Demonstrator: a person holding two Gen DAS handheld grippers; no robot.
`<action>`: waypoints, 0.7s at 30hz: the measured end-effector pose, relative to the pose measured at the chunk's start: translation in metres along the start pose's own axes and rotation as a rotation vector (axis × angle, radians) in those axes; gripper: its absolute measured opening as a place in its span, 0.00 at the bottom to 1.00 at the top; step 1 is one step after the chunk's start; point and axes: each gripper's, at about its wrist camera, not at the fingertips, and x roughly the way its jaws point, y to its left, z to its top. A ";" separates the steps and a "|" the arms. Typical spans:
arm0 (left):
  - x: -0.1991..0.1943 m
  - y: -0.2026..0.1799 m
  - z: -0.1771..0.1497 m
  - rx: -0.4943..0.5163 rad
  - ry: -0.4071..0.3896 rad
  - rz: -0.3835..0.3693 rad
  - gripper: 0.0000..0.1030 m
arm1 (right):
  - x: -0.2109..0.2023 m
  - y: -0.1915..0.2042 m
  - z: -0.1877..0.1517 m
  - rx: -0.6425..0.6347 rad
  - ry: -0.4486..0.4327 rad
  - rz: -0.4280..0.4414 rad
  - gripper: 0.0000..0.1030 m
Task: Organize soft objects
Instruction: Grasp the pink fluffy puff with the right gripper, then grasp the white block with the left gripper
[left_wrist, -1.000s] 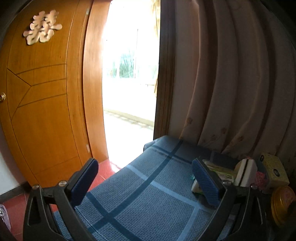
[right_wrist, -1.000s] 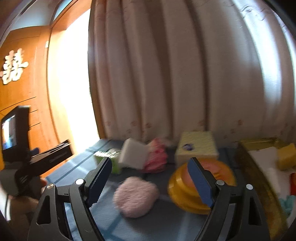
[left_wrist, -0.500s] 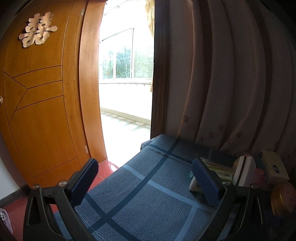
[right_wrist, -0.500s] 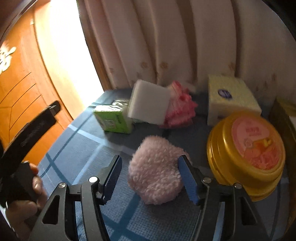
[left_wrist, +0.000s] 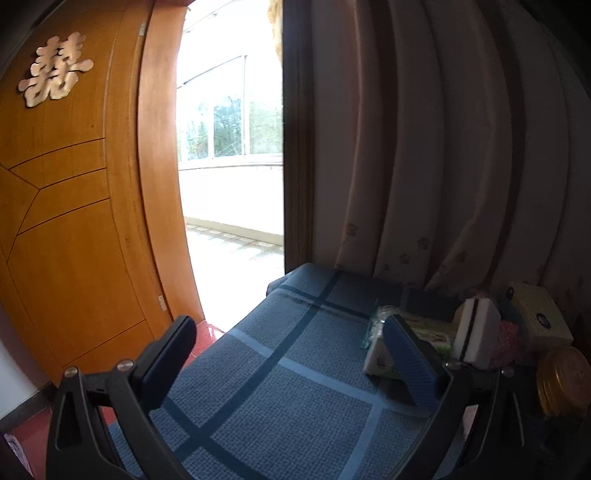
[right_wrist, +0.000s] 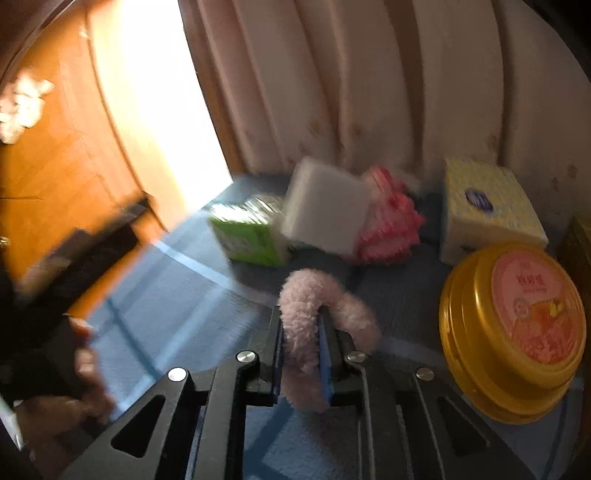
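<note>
In the right wrist view my right gripper is closing on a fluffy pink puff; its pads squeeze the puff, which folds and bulges around them. Behind lie a green tissue pack, a white sponge block, a pink ruffled cloth and a yellow tissue box. In the left wrist view my left gripper stands open over the blue checked cloth, with nothing between its fingers. The tissue pack and the sponge block sit just beyond its right finger.
A round golden tin with a pink lid stands right of the puff. A person's hand holds the other gripper at the left. Pale curtains hang behind the surface. A wooden door and a bright doorway lie to the left.
My right gripper moved down onto the pink puff and closed its jaws on it, crushing it into a fold. The left gripper stayed nearly still.
</note>
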 end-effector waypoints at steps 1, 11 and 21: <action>0.000 -0.002 0.000 0.007 0.000 -0.008 0.99 | -0.012 0.002 0.000 -0.023 -0.059 0.013 0.17; -0.004 -0.053 0.005 0.137 -0.038 -0.222 0.99 | -0.081 -0.006 -0.008 -0.093 -0.446 -0.182 0.17; 0.045 -0.131 0.005 0.300 0.157 -0.395 0.67 | -0.111 -0.013 -0.013 -0.105 -0.549 -0.283 0.17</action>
